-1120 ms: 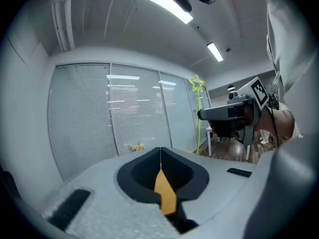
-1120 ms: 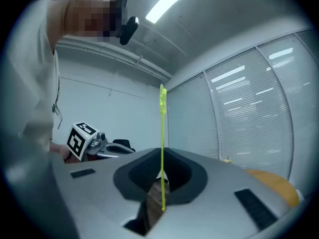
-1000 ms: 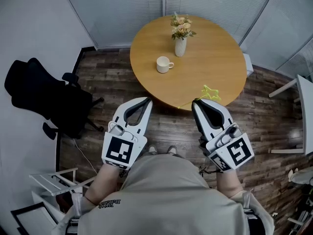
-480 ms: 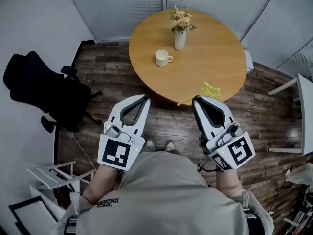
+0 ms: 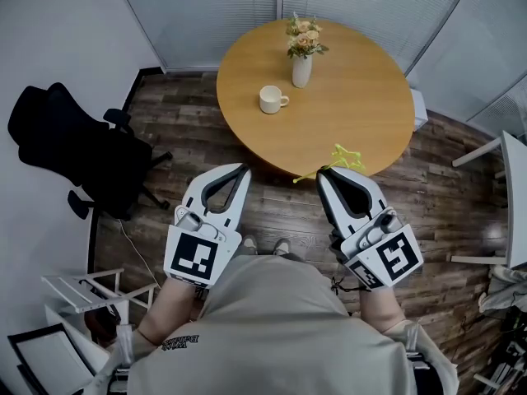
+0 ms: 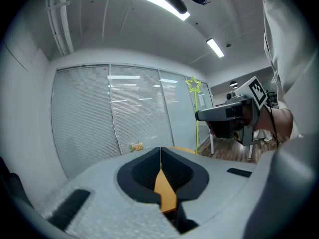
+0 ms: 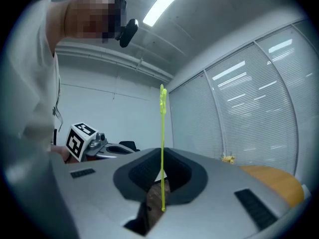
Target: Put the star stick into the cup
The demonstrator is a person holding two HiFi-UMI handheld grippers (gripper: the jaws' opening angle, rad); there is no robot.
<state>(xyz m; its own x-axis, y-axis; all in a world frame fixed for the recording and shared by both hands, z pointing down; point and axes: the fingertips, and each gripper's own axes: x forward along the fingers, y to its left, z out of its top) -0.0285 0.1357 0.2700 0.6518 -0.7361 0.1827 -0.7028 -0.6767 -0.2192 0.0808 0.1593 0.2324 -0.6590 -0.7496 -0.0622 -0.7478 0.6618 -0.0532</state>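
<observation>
In the head view a white cup point(image 5: 271, 99) stands on the left part of a round wooden table point(image 5: 362, 97). My right gripper point(image 5: 327, 172) hovers at the table's near edge, shut on a thin yellow-green star stick point(image 5: 344, 156). The star sits over the table rim and the stick's tail pokes out to the left. From the right gripper view the star stick point(image 7: 162, 148) rises upright out of the shut jaws. My left gripper point(image 5: 244, 169) is over the floor, short of the table, shut with nothing in it. In the left gripper view the star stick point(image 6: 194, 85) shows beside my right gripper point(image 6: 199, 115).
A white vase with flowers point(image 5: 302, 60) stands behind the cup. A black office chair point(image 5: 78, 151) is on the left, a white rack point(image 5: 82, 290) at the lower left and a white desk point(image 5: 515, 192) on the right. The floor is dark wood planks point(image 5: 284, 212).
My right gripper has drifted slightly left with the star stick. My left gripper has dropped back a little toward the person. The cup has not moved.
</observation>
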